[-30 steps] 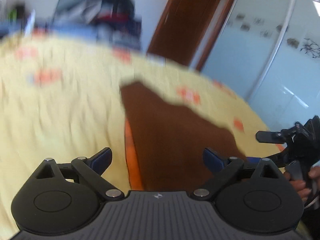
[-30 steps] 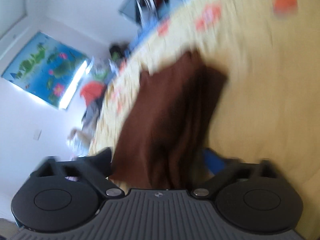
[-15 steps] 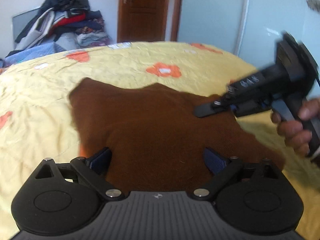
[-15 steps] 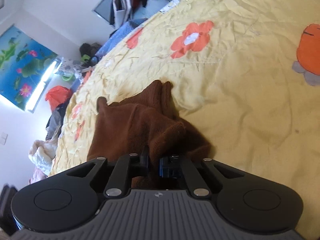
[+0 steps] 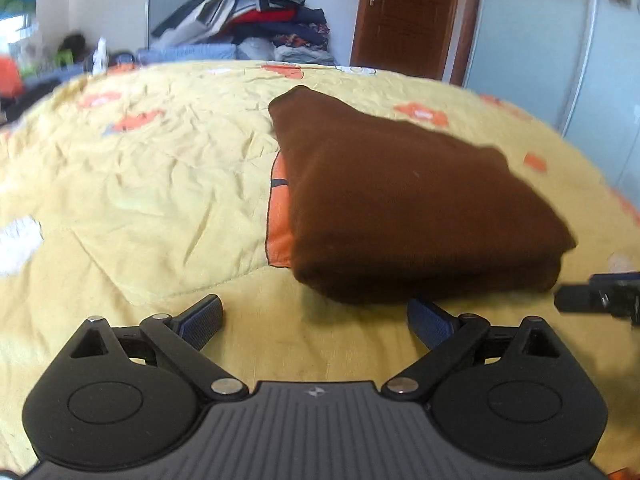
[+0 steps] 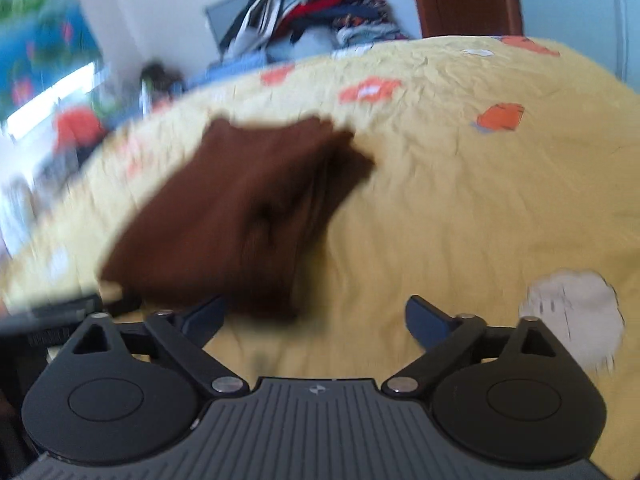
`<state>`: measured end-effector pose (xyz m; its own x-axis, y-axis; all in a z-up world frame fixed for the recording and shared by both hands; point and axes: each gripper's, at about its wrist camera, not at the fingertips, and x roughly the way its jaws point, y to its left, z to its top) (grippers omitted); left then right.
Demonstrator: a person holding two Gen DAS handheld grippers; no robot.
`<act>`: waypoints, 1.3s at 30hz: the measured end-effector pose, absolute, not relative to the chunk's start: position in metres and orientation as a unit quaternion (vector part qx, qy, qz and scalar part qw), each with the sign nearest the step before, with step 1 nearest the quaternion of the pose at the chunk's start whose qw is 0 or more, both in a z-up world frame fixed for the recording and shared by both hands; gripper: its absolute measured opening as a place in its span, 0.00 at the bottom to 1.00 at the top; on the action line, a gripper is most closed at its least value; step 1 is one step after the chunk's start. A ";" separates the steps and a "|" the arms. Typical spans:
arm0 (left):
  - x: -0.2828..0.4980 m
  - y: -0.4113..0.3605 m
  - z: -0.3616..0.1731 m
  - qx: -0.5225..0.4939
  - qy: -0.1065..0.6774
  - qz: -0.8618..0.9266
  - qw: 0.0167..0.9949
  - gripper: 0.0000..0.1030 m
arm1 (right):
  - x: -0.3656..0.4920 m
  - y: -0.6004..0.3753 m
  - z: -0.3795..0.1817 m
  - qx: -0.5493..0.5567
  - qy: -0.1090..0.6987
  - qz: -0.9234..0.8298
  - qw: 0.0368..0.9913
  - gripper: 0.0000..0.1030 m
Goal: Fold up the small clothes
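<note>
A brown garment [image 5: 400,208] lies folded in a thick wedge on the yellow flowered bedspread [image 5: 140,184]. My left gripper [image 5: 314,318] is open and empty, just in front of the garment's near edge. My right gripper [image 6: 314,318] is open and empty too; in its blurred view the garment [image 6: 248,216] lies ahead and to the left, its near edge by the left finger. The tip of the right gripper [image 5: 596,298] shows at the right edge of the left wrist view, beside the garment's right corner.
A heap of clothes [image 5: 260,12] is piled against the far wall beyond the bed. A brown door [image 5: 408,16] and pale wardrobe doors [image 5: 560,40] stand at the back right. Clutter [image 6: 76,132] sits past the bed's left side.
The right gripper was shut on the garment's edge half a second ago; now it is open and drawn back. The garment now lies folded. The left gripper has pulled back off it.
</note>
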<state>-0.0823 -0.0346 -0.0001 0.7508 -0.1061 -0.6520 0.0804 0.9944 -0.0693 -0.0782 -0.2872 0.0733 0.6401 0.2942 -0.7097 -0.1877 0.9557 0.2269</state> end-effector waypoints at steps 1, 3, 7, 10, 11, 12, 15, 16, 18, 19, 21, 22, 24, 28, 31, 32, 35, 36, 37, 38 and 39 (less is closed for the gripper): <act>-0.082 -0.039 -0.002 -0.008 0.345 -0.048 0.937 0.99 | -0.080 -0.281 0.069 0.053 0.408 0.127 0.903 1.00; -0.079 -0.048 -0.005 0.016 0.345 -0.044 0.938 1.00 | -0.087 -0.267 0.065 0.015 0.401 0.107 0.910 1.00; -0.072 -0.050 -0.006 0.010 0.344 -0.042 0.938 1.00 | -0.085 -0.237 0.056 -0.046 0.393 0.057 0.917 1.00; -0.079 -0.046 -0.007 0.012 0.343 -0.045 0.938 1.00 | -0.080 -0.233 0.052 -0.036 0.380 0.043 0.923 1.00; -0.077 -0.046 -0.007 0.013 0.344 -0.047 0.938 1.00 | -0.079 -0.233 0.050 -0.035 0.373 0.042 0.926 1.00; -0.075 -0.046 -0.008 0.014 0.344 -0.049 0.938 1.00 | -0.079 -0.233 0.048 -0.034 0.364 0.040 0.930 1.00; -0.077 -0.044 -0.008 0.014 0.344 -0.051 0.937 1.00 | -0.081 -0.234 0.045 -0.032 0.348 0.038 0.936 1.00; -0.077 -0.045 -0.008 0.014 0.344 -0.050 0.938 1.00 | -0.080 -0.235 0.045 -0.031 0.348 0.038 0.936 1.00; -0.077 -0.044 -0.008 0.014 0.344 -0.050 0.938 1.00 | -0.082 -0.233 0.046 -0.030 0.346 0.037 0.937 1.00; -0.078 -0.044 -0.007 0.014 0.344 -0.051 0.938 1.00 | -0.082 -0.234 0.046 -0.031 0.346 0.036 0.937 1.00; -0.078 -0.044 -0.007 0.014 0.343 -0.050 0.938 1.00 | -0.084 -0.232 0.046 -0.030 0.345 0.034 0.937 1.00; -0.078 -0.044 -0.007 0.014 0.343 -0.050 0.938 1.00 | -0.085 -0.231 0.046 -0.029 0.345 0.032 0.938 1.00; -0.079 -0.044 -0.007 0.014 0.343 -0.049 0.938 1.00 | -0.087 -0.230 0.046 -0.029 0.344 0.029 0.938 1.00; -0.080 -0.044 -0.008 0.012 0.342 -0.045 0.938 1.00 | -0.088 -0.230 0.046 -0.029 0.343 0.026 0.938 1.00; -0.080 -0.044 -0.008 0.012 0.342 -0.043 0.939 1.00 | -0.088 -0.230 0.046 -0.029 0.343 0.025 0.938 1.00; -0.080 -0.044 -0.008 0.012 0.342 -0.044 0.939 1.00 | -0.088 -0.230 0.046 -0.030 0.343 0.025 0.938 1.00; -0.080 -0.044 -0.008 0.011 0.342 -0.043 0.939 1.00 | -0.088 -0.230 0.045 -0.029 0.343 0.025 0.938 1.00; -0.080 -0.044 -0.008 0.012 0.342 -0.043 0.939 1.00 | -0.088 -0.230 0.045 -0.029 0.343 0.025 0.938 1.00; -0.081 -0.044 -0.008 0.011 0.342 -0.043 0.939 1.00 | -0.088 -0.230 0.045 -0.029 0.343 0.025 0.938 1.00; -0.081 -0.044 -0.008 0.011 0.342 -0.043 0.939 1.00 | -0.088 -0.230 0.045 -0.029 0.343 0.025 0.938 1.00; -0.081 -0.044 -0.008 0.011 0.342 -0.043 0.939 1.00 | -0.088 -0.230 0.045 -0.029 0.343 0.025 0.938 1.00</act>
